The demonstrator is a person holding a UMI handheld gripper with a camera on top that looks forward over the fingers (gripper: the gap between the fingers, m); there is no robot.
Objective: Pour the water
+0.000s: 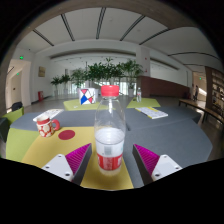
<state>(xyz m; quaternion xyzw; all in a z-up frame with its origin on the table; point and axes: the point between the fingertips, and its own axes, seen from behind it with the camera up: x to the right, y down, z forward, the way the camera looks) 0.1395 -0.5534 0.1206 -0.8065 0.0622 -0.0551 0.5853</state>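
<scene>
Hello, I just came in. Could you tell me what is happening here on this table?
A person is working with a hand-held gripper to pour water. A clear water bottle with a red cap stands upright between its fingers; whether they press on it cannot be seen. The bottle rests on the table, still capped. To its left, beyond the fingers, stands a patterned mug with a red coaster beside it. Nothing is poured yet.

water bottle (109,128) between open jaws, mug (45,123) nearby
</scene>
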